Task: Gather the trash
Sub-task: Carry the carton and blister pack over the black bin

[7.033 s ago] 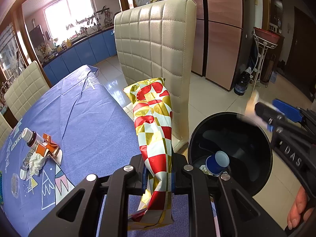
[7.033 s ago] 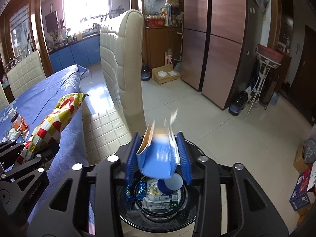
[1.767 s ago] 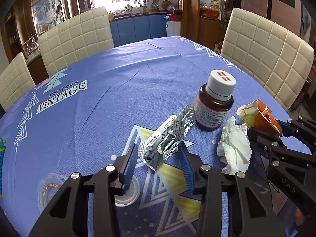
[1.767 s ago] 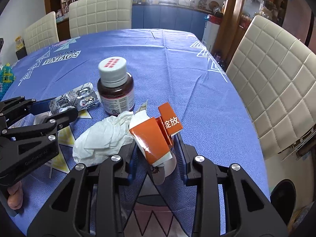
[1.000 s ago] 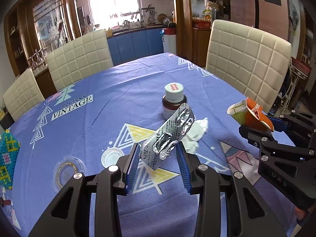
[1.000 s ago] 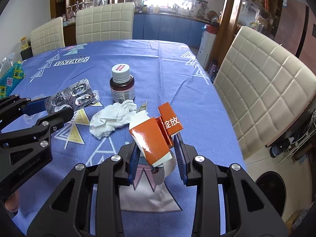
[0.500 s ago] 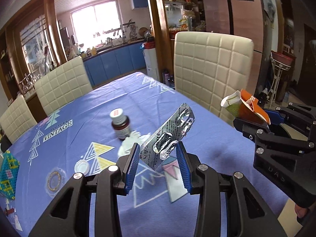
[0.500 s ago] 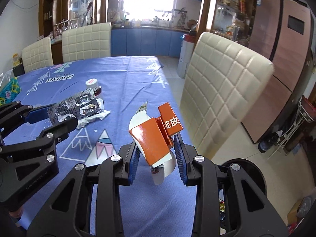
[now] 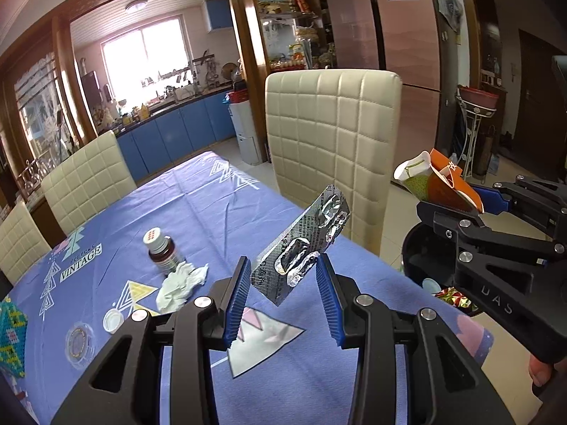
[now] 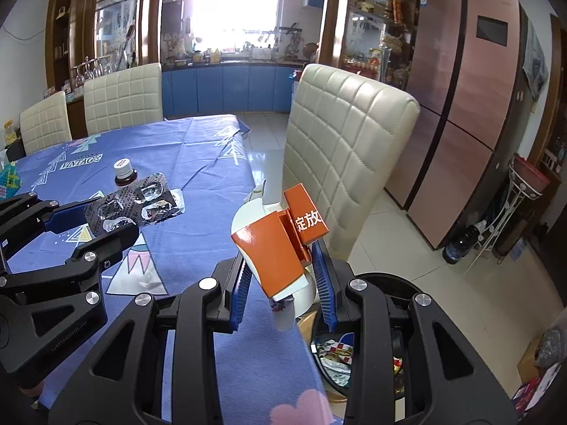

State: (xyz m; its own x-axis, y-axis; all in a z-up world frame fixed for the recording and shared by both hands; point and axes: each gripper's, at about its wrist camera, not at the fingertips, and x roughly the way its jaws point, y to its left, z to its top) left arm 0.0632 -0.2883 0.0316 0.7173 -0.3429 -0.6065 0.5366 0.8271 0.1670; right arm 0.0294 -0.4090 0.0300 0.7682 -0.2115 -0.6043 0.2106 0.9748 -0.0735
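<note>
Two grippers loaded, we see. Left gripper (image 9: 281,283) clamped on blister pack (image 9: 301,244), held above worktop (image 9: 219,212). Right gripper (image 10: 283,279) clamped on orange carton (image 10: 280,244), above worktop edge near bin (image 10: 375,283). Bottle (image 9: 161,248), tissue (image 9: 180,283), cap (image 9: 113,320) lie on worktop.

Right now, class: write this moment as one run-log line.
left tongs: shut on blister pack | right tongs: shut on orange carton | bin: beside table, below right tongs | bottle, tissue: on table
</note>
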